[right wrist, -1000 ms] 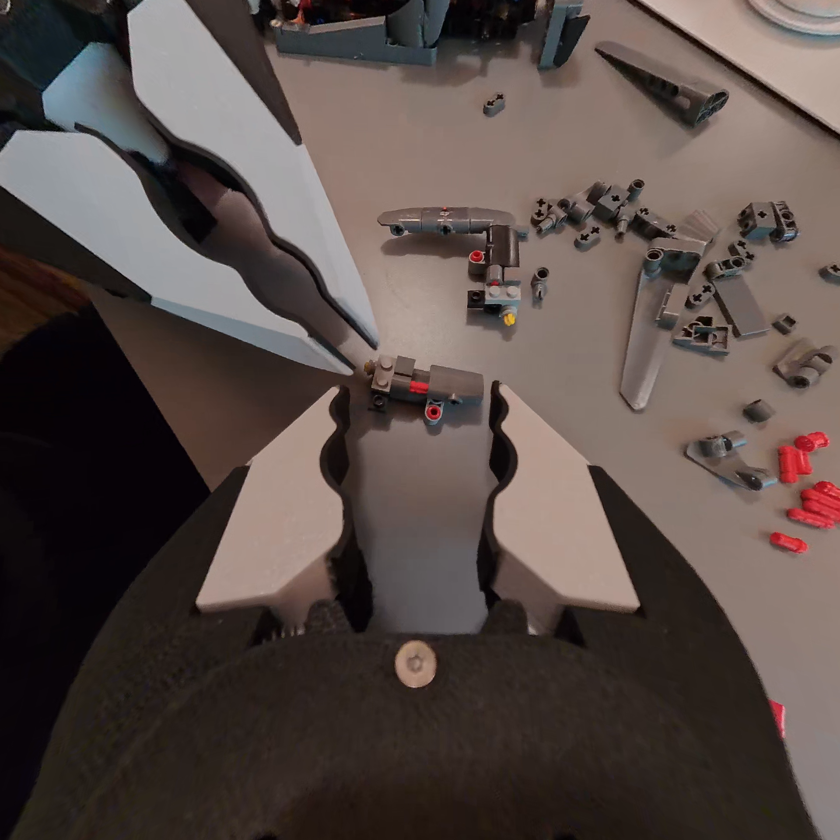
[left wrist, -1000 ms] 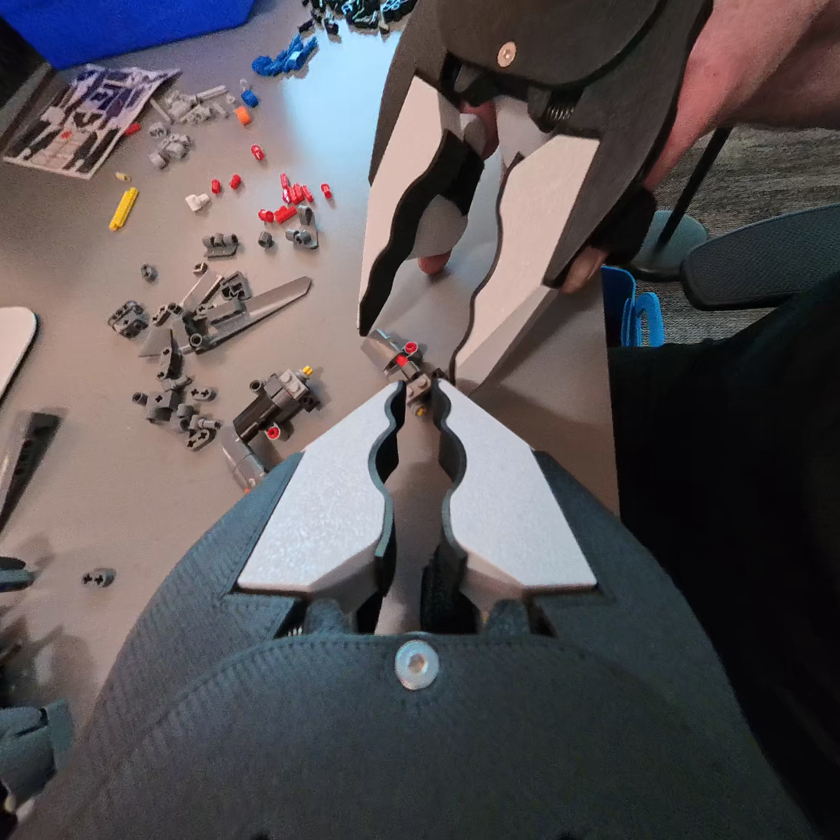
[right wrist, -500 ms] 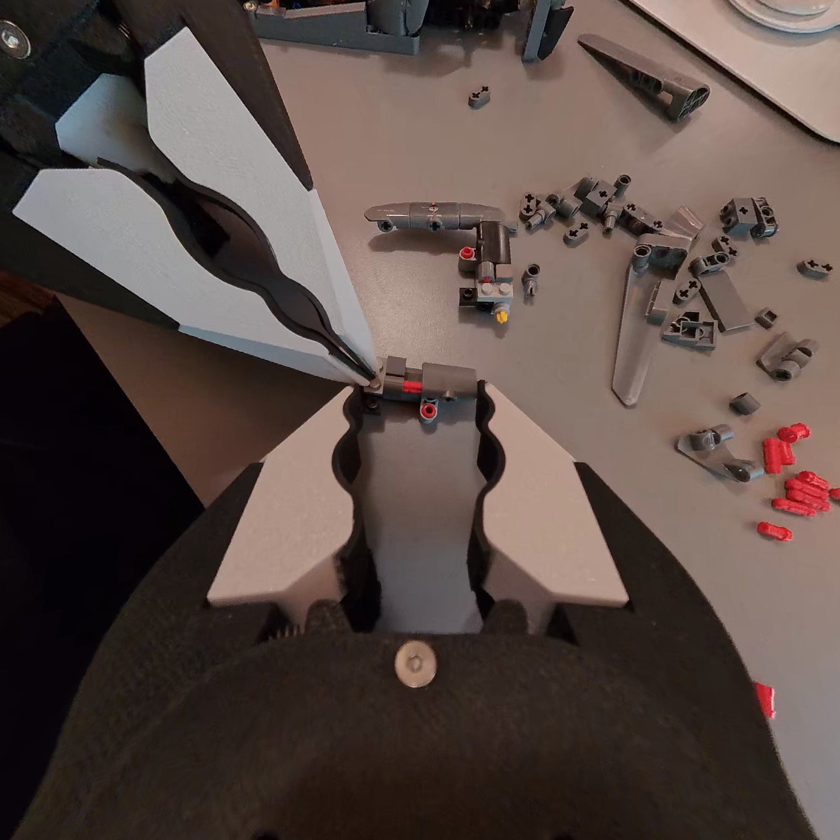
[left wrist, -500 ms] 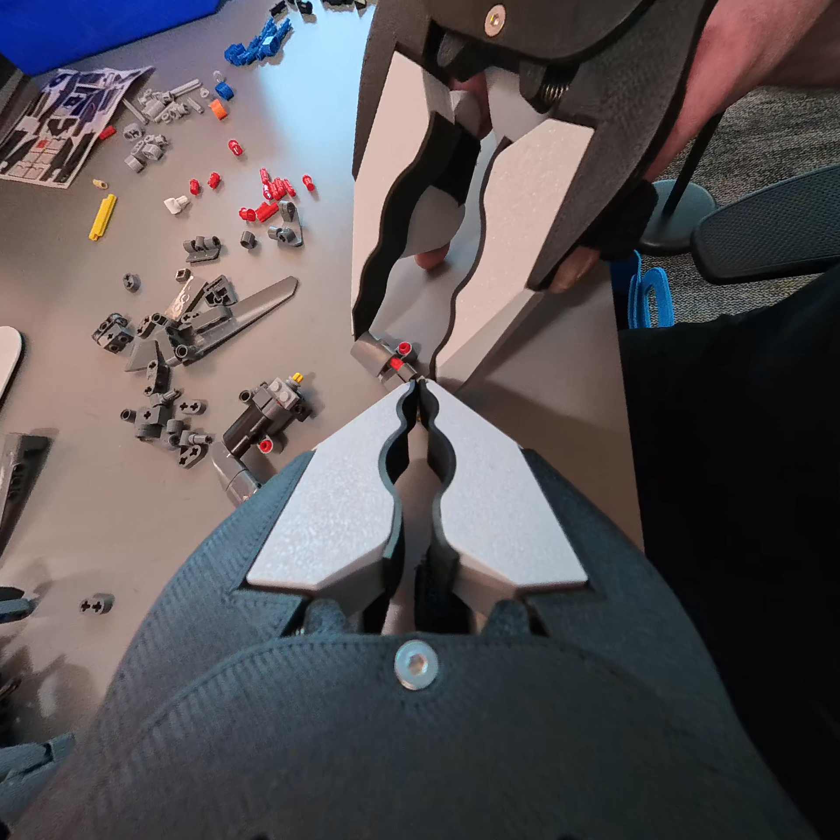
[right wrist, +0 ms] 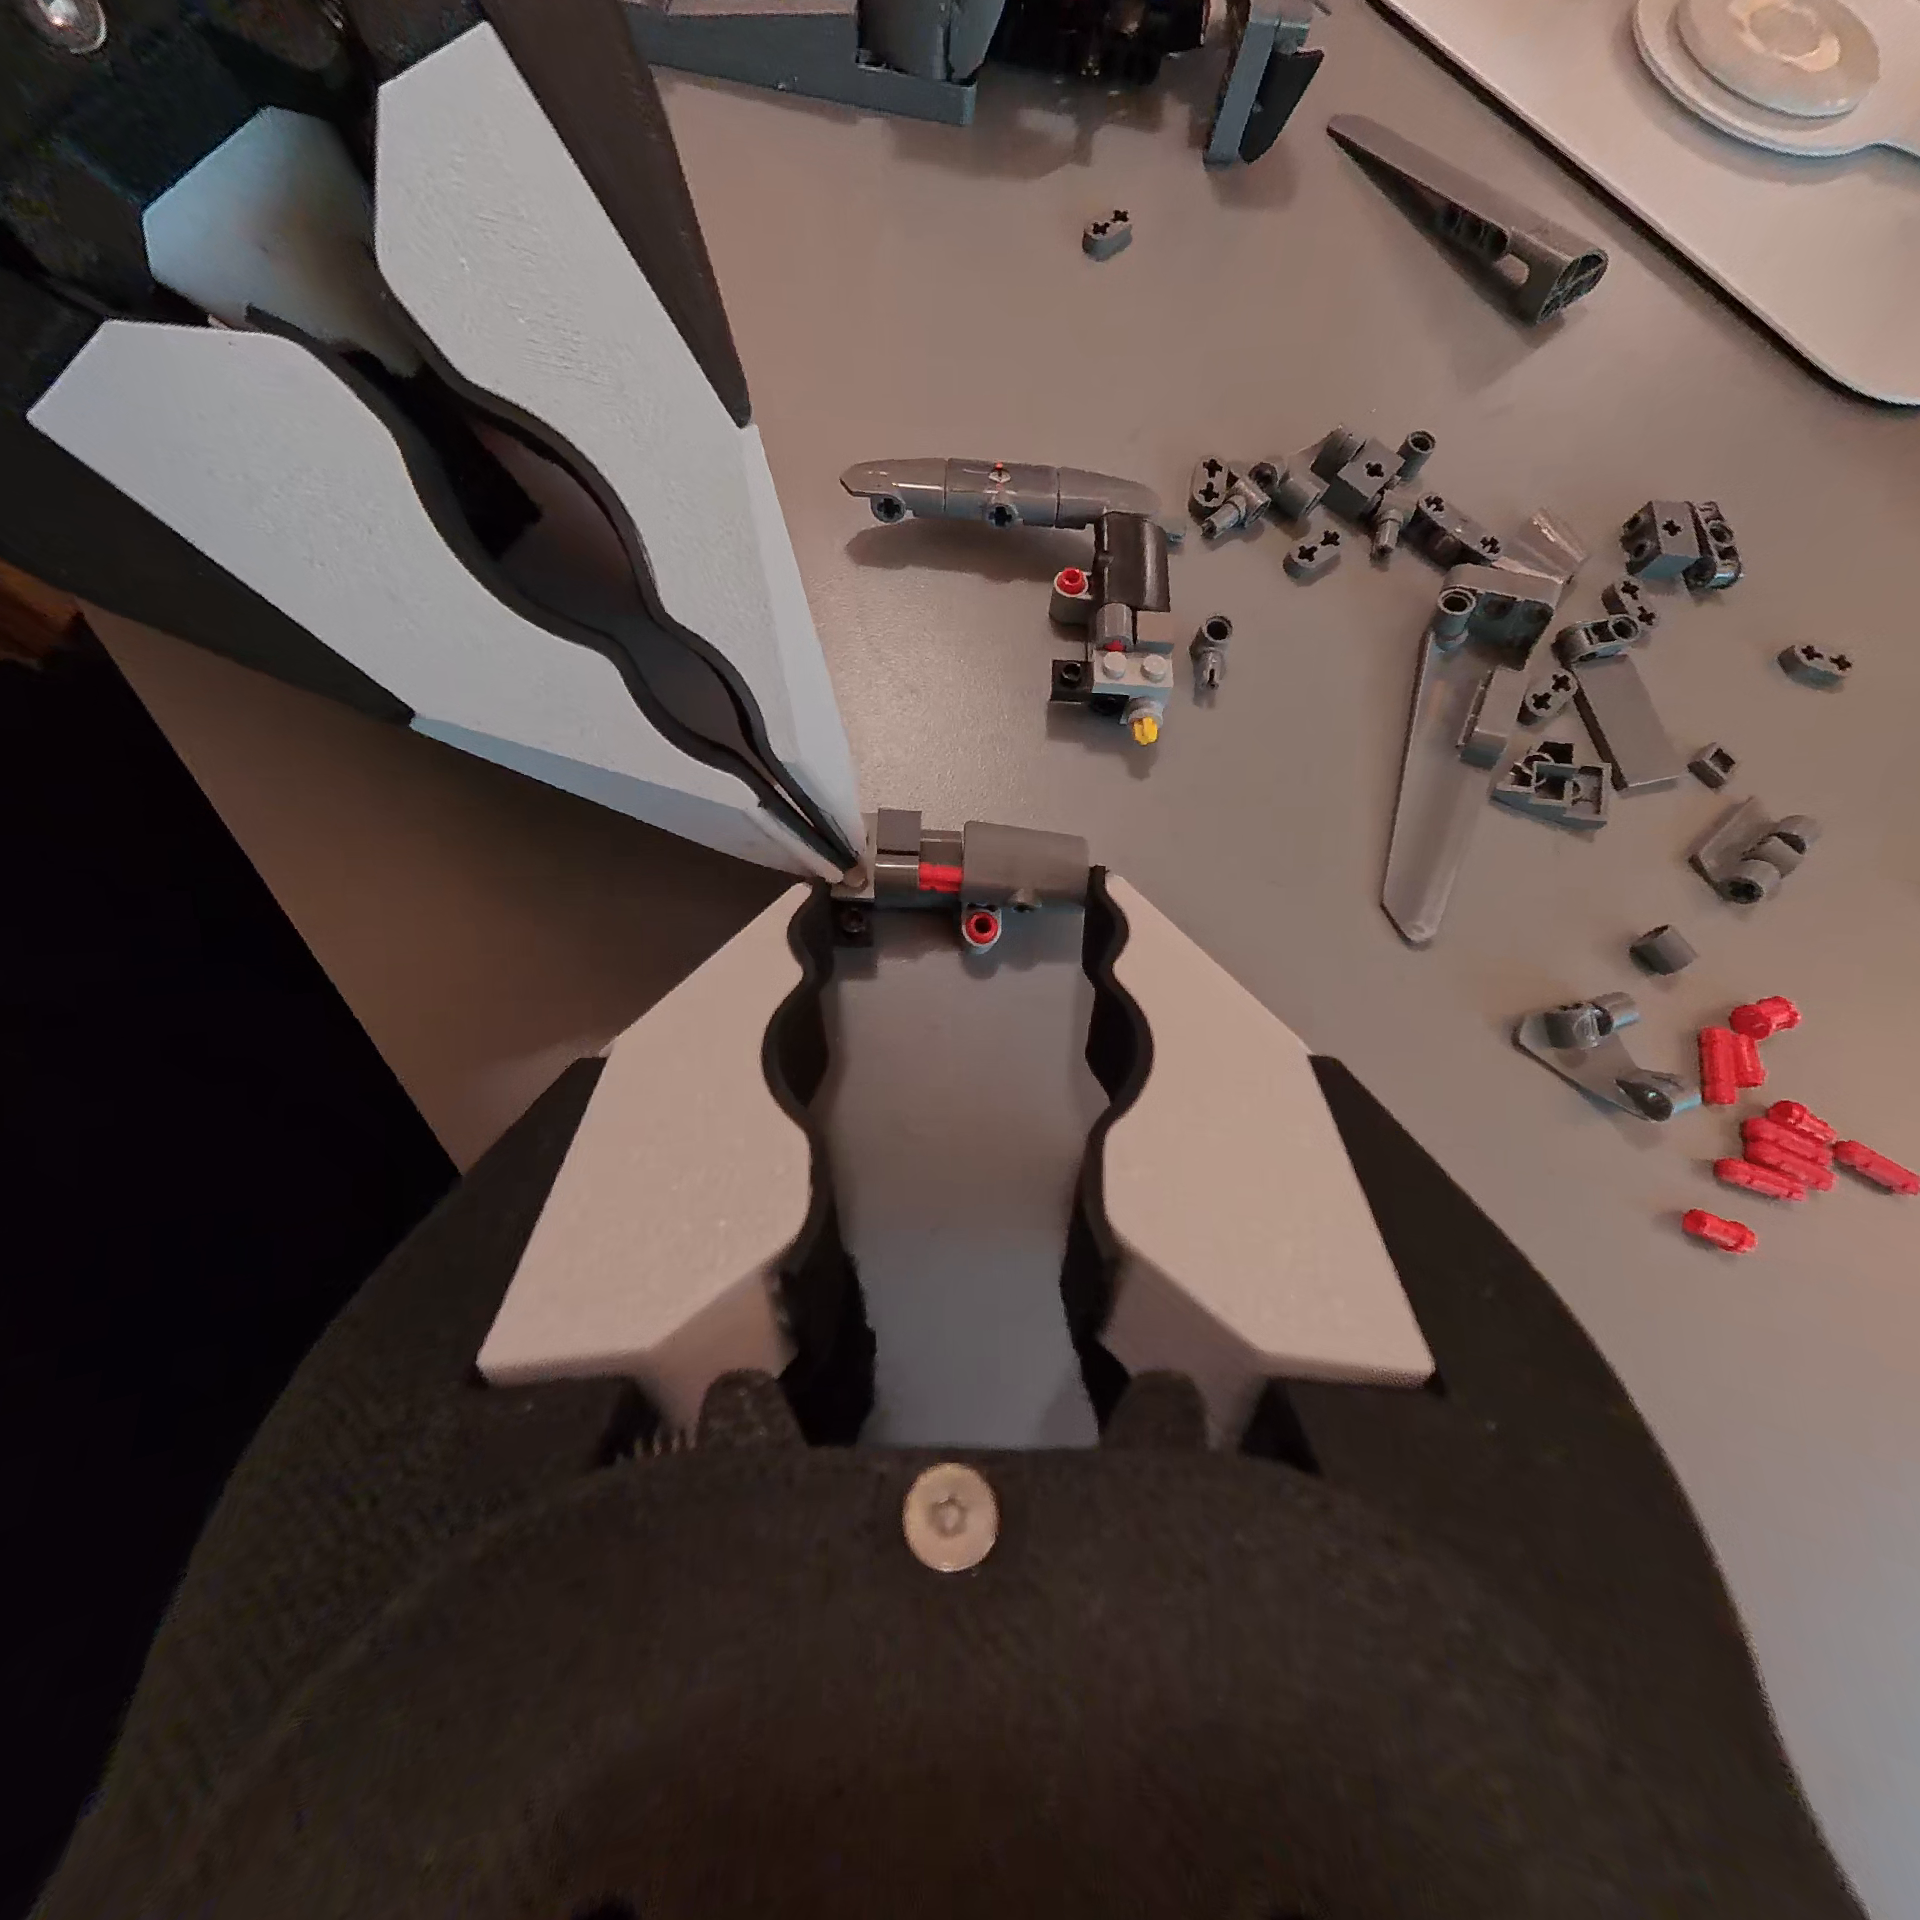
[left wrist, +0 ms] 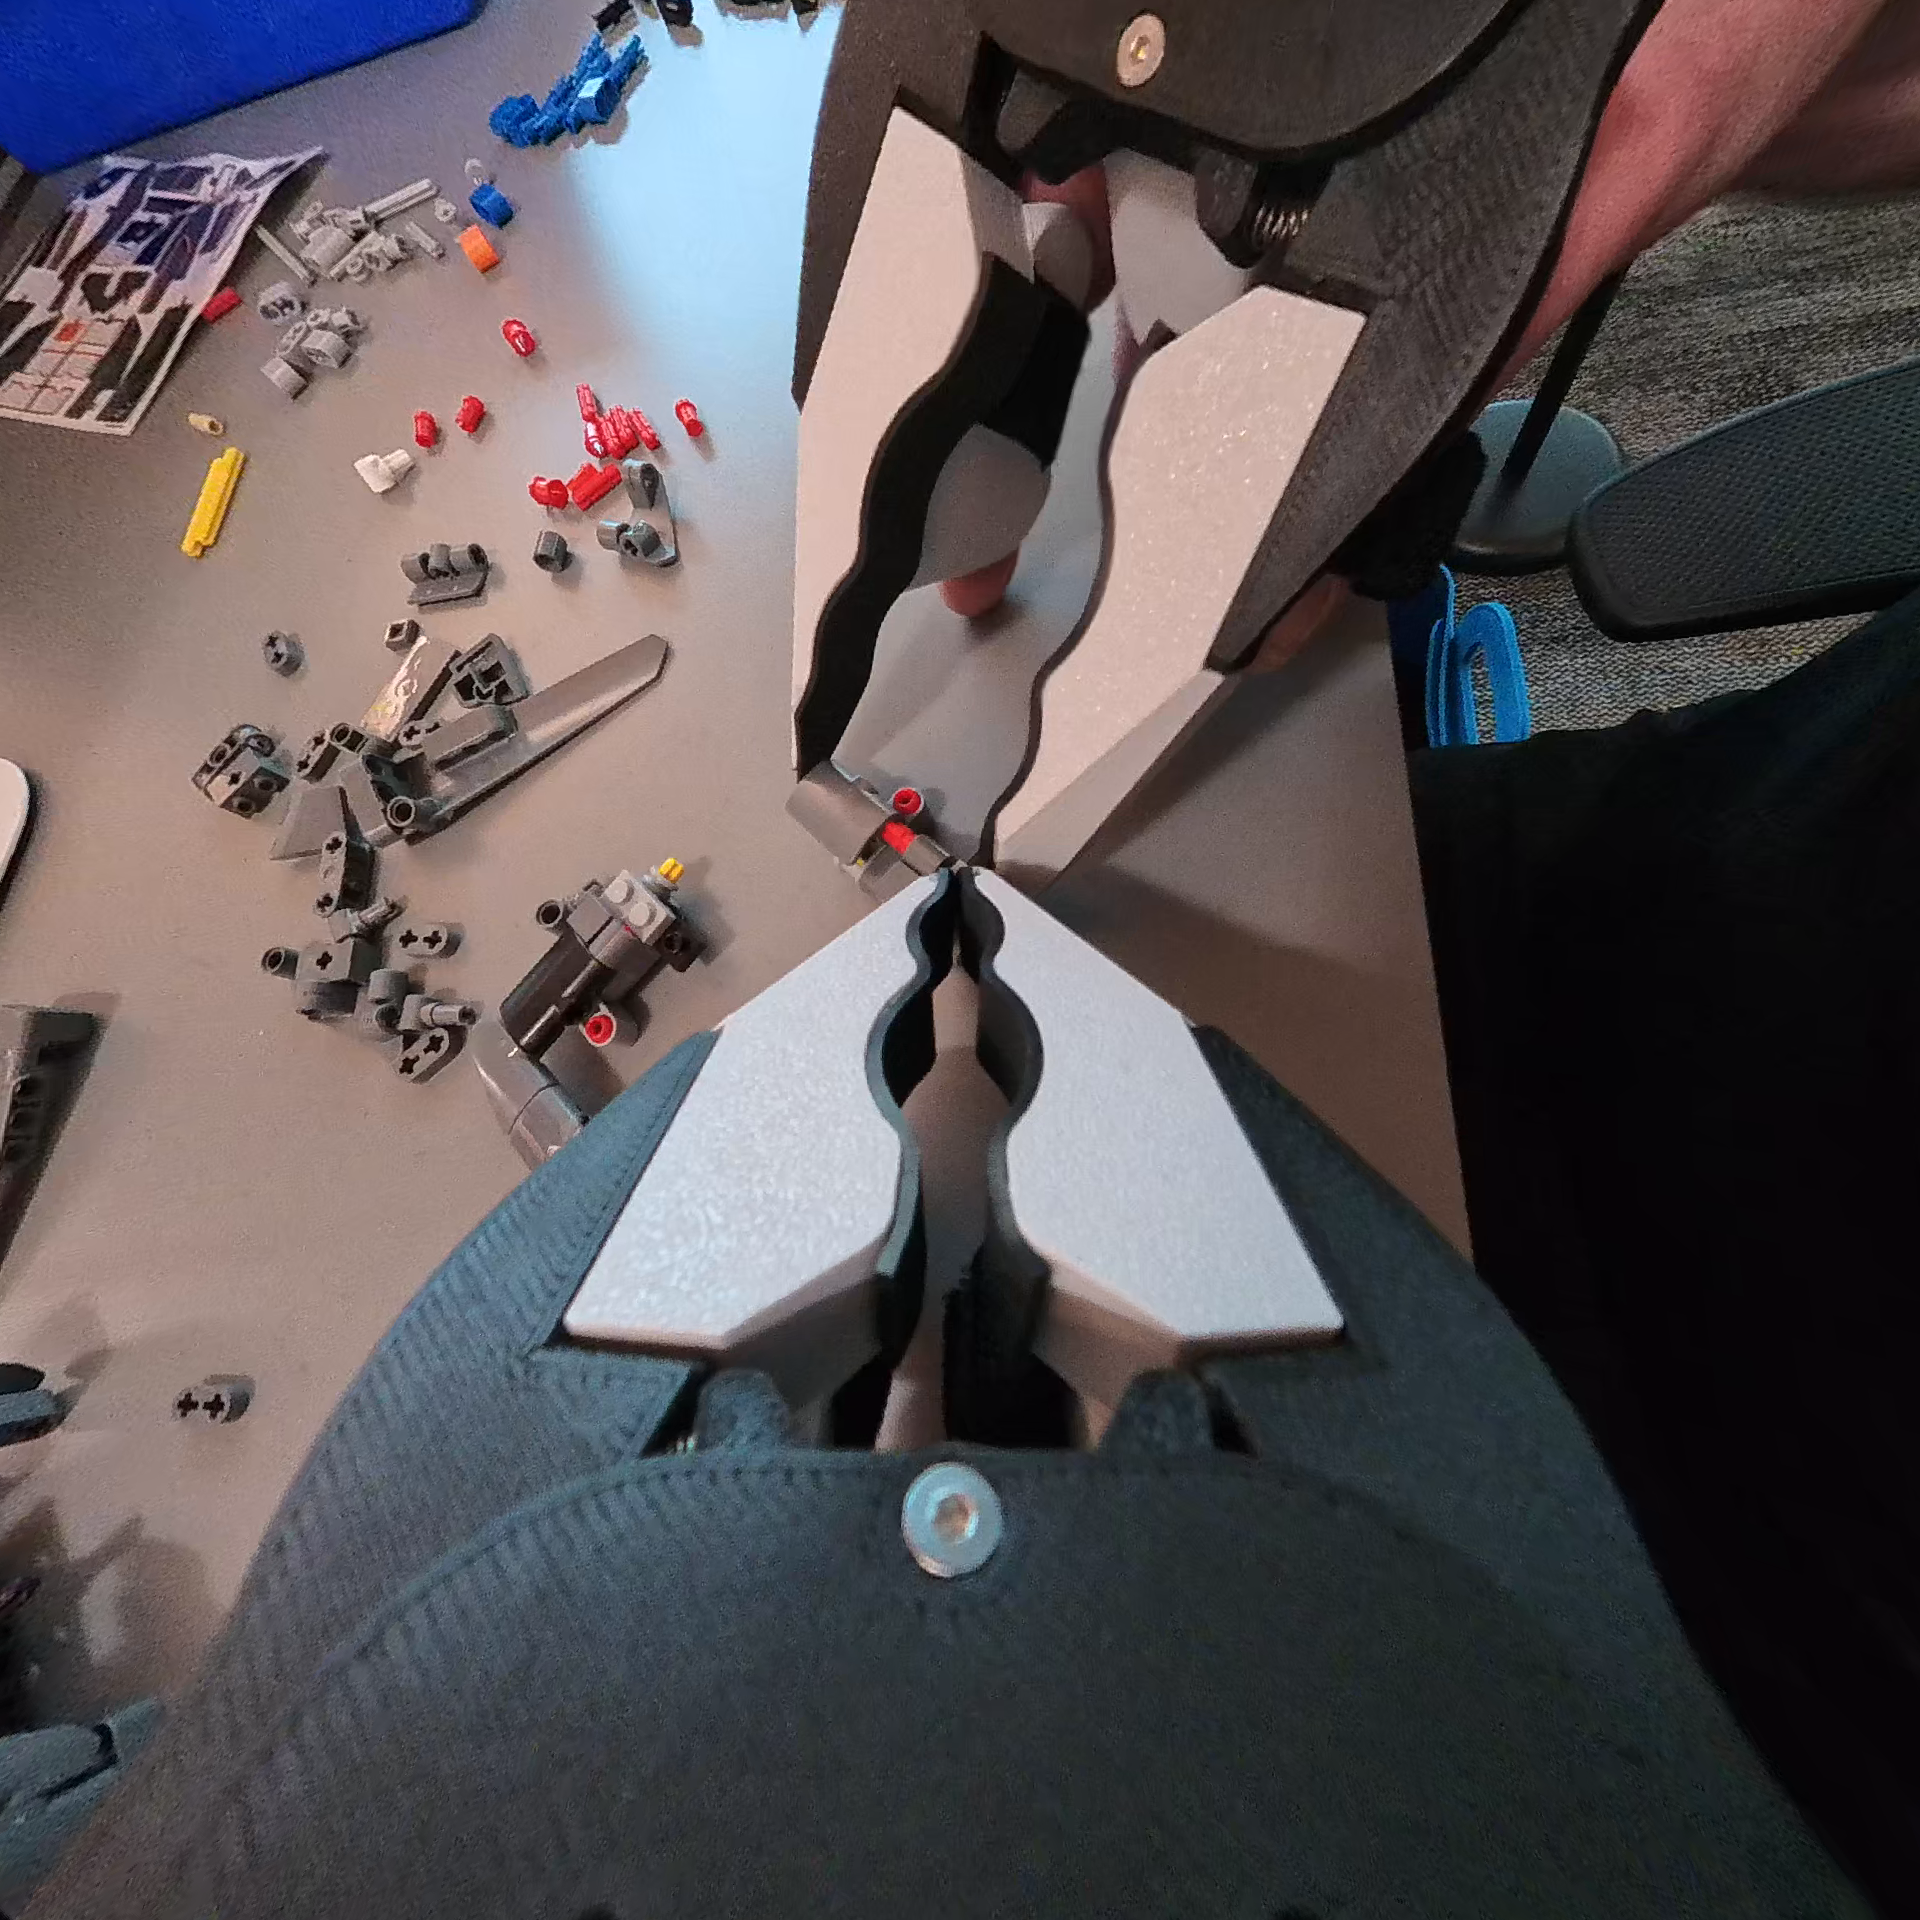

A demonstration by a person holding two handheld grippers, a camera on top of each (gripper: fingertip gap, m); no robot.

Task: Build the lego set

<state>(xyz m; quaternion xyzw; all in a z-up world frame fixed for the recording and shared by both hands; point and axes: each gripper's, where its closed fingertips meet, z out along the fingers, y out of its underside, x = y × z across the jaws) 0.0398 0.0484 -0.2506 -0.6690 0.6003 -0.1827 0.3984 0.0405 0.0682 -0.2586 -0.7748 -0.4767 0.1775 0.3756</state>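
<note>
So, the right gripper (right wrist: 961,896) is about half open and clamped lengthwise on a little grey brick assembly (right wrist: 1023,857) with red pins in it, one pad on each end. It sits right at the near table (right wrist: 987,260) edge; I can't tell whether it's lifted or resting on the top. The left gripper (left wrist: 954,878) is fully closed, nothing between its pads. Its pinched tips come in from the side and touch a small round stud on the assembly's end.

Around it is loose stuff, well apart from the grip:
- a second grey sub-build with a yellow tip (right wrist: 1127,644) just beyond
- a long grey blade piece (right wrist: 1434,790) and a scatter of small grey connectors (right wrist: 1340,499)
- a pile of red pins (right wrist: 1777,1143) off to the right
- farther out, a yellow axle (left wrist: 213,499), a printed sheet (left wrist: 114,270) and a blue bin (left wrist: 156,62)

Nothing crowds the two grippers — only each other's fingers, which nearly meet at that stud.
</note>
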